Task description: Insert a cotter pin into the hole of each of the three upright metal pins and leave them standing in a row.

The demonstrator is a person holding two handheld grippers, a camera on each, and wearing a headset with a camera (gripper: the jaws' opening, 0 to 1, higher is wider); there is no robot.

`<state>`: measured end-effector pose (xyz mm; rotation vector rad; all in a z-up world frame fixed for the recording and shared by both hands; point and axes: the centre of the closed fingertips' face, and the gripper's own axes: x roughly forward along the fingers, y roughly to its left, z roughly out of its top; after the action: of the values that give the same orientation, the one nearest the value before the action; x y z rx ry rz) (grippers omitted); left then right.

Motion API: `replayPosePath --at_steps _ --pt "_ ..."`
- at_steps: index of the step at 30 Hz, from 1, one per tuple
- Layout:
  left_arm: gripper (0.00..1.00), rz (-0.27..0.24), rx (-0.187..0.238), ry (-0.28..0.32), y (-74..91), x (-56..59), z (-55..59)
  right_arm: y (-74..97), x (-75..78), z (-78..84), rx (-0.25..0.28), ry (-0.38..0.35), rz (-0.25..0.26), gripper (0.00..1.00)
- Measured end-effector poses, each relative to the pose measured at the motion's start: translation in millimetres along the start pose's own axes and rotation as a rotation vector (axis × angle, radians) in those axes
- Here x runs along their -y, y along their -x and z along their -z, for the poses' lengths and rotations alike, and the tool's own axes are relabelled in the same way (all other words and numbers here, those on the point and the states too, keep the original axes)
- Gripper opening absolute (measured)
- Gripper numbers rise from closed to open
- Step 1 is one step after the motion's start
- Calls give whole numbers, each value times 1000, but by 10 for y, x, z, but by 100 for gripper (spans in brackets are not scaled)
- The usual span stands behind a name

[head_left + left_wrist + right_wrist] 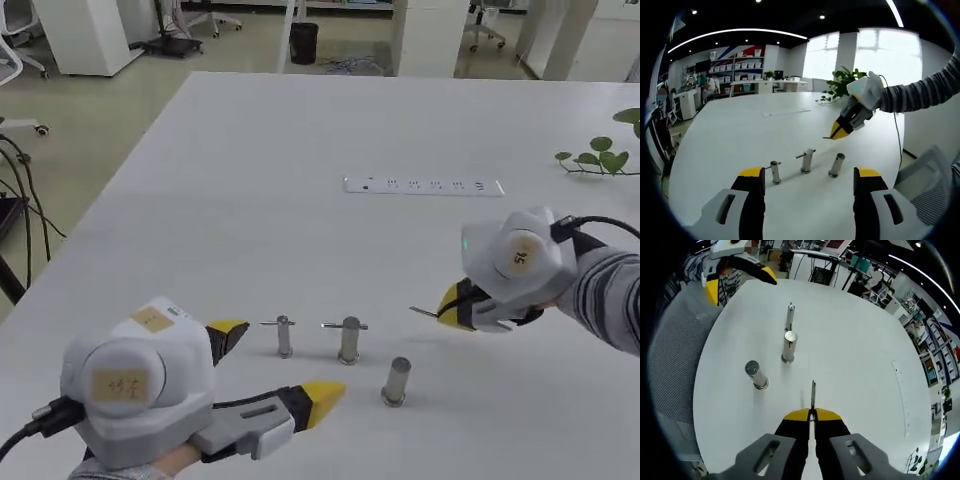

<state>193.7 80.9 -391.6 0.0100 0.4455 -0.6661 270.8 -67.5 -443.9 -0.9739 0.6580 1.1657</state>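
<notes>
Left gripper (275, 360): I hold it low at the near left of the surface. The jaws are spread wide with nothing between them, and the yellow tips face the row of pins.
Right gripper (455, 305): raised above the surface, to the right of the pins. The jaws are pressed together on the loose cotter pin (813, 390).
Loose cotter pin: sticks straight out past the yellow tips and points towards the pins, well apart from them.
First metal pin (284, 337): upright, leftmost in my head view. The first cotter pin (272, 323) lies crosswise through its top.
Second metal pin (349, 340): upright, just right of the first. The second cotter pin (340, 326) lies crosswise near its top.
Third metal pin (396, 382): upright, rightmost. It stands nearer to me than the other two, out of their line, and is not yet pinned.
Surface (250, 200): white and broad.
Power strip (423, 185): lies flat, well beyond the pins.
Plant sprig (600, 155): at the far right edge.
</notes>
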Motion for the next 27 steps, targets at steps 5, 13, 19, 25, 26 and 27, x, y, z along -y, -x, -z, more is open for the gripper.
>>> replayPosePath --at_steps 5,13,19,25,26,27 --pt "63 26 -1 1 -37 49 -37 92 -143 -202 32 88 9 0" --pt "53 77 -14 5 -105 173 -49 187 -355 -506 85 176 18 0" --pt "45 115 -21 14 -138 277 -49 208 -535 -674 113 225 0 0" --pt "37 142 -24 38 -158 347 -57 214 -701 -841 148 257 -10 0" --pt "35 146 -22 40 -161 359 -60 214 -715 -857 152 264 -10 0" --pt "34 156 -18 41 -164 383 -69 218 -733 -879 156 273 -9 0"
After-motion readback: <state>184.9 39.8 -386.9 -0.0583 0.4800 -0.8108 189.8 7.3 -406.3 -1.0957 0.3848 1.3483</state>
